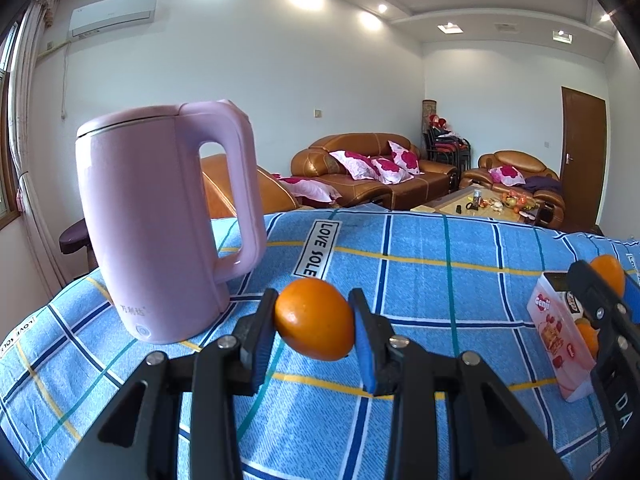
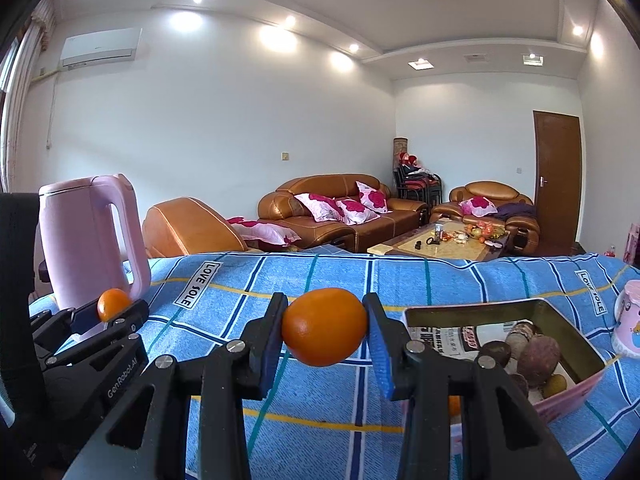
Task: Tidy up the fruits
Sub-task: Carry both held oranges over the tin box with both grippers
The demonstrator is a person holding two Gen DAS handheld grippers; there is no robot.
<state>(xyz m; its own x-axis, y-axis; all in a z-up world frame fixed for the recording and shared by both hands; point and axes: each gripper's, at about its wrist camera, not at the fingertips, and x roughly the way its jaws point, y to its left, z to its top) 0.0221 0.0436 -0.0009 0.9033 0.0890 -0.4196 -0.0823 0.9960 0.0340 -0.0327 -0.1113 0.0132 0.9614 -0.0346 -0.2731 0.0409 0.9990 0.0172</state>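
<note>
My left gripper (image 1: 314, 320) is shut on an orange (image 1: 315, 319), held above the blue checked cloth (image 1: 420, 292); its blue pads press both sides of the fruit. My right gripper (image 2: 325, 332) is likewise shut on a second orange (image 2: 325, 332). The pink box (image 2: 560, 394) lies just right of the right gripper, lined with newspaper, holding several dark purple and brown fruits (image 2: 538, 356) and one orange piece. In the left wrist view the same box (image 1: 560, 344) sits at the right, partly hidden by the right gripper (image 1: 600, 292). In the right wrist view the left gripper (image 2: 114, 306) shows at the left.
A tall pink kettle (image 1: 160, 220) stands on the cloth at the left, close behind the left gripper. A pink-and-white cup (image 2: 630, 320) stands at the far right edge. Beyond the table are brown sofas (image 2: 340, 216) and a coffee table (image 2: 452, 242).
</note>
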